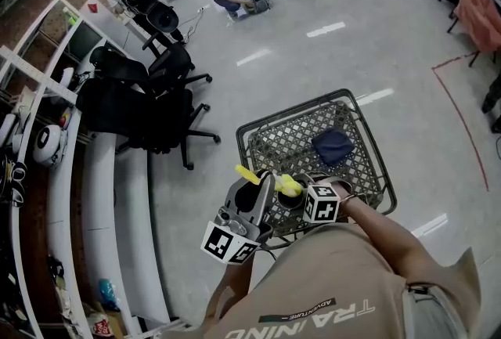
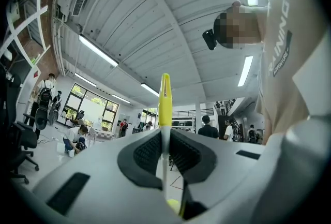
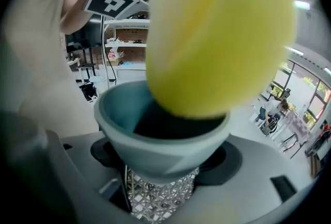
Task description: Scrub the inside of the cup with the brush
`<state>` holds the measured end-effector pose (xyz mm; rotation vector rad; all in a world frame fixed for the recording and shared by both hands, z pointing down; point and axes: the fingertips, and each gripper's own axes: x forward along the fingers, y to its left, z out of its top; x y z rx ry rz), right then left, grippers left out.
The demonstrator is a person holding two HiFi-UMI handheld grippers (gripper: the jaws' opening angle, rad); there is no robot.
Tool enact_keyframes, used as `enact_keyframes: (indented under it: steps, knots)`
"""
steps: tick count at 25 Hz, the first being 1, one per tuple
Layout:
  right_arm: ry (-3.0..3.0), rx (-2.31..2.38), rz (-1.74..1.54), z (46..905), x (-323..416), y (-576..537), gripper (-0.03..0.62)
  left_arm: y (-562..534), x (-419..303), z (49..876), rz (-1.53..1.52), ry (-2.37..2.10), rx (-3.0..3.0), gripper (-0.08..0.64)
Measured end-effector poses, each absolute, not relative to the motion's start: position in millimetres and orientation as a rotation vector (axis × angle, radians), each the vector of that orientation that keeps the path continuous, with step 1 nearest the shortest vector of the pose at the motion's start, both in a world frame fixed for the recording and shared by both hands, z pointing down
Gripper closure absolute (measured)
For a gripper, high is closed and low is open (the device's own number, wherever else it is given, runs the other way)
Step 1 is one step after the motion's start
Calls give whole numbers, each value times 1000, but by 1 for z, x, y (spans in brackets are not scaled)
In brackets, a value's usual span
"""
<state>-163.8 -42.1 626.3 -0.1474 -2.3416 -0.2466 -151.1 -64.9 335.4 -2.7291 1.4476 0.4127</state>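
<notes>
Cup (image 3: 155,137), grey-blue, is clamped between the jaws of the right gripper (image 3: 163,162), and the yellow sponge head (image 3: 217,36) of the brush (image 2: 165,99) is seen at its mouth. The brush's thin handle (image 1: 247,173) is pinched tight by the left gripper (image 2: 165,151). Beneath, a black wire mesh basket (image 1: 369,148) is seen with a dark blue cloth (image 1: 333,146) lying in it. All around is glossy grey floor (image 1: 313,55), with office chairs (image 1: 168,102) and white shelving (image 1: 47,181) off to the left.

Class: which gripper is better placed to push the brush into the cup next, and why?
Left. The left gripper grips the brush handle, its yellow sponge head at the mouth of the cup; the right gripper only holds the cup.
</notes>
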Motion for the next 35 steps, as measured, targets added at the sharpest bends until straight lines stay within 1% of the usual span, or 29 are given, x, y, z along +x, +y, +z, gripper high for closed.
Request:
enact_keyframes:
  steps: [5,10,14,18,24,31,35]
  knots:
    - [-2373,-132,-207,619,-170,-49,202,-62,-165,325,420,1471,-2692,515]
    - [-2419,-117,-176,601,-170,-67,202,-74,-164,351,395,1512,-2709,515]
    - [-2472,-105,-217,576,-181,-68,202,-79,-159,372,358,1503,-2716,515]
    - [-2484,-83,-220,555,-189,-75,202,-85,-149,378,305,1462,-2715,515]
    - [-2395,-21,-247,578,-184,-90,202,-87,-137,372,319,1374,-2746,515]
    - [-2362,16,-150,605,-170,-98,202,-79,-149,349,400,1360,-2732,515]
    - [-2384,19,-109,602,-164,-98,202,-79,-157,340,431,1371,-2723,515]
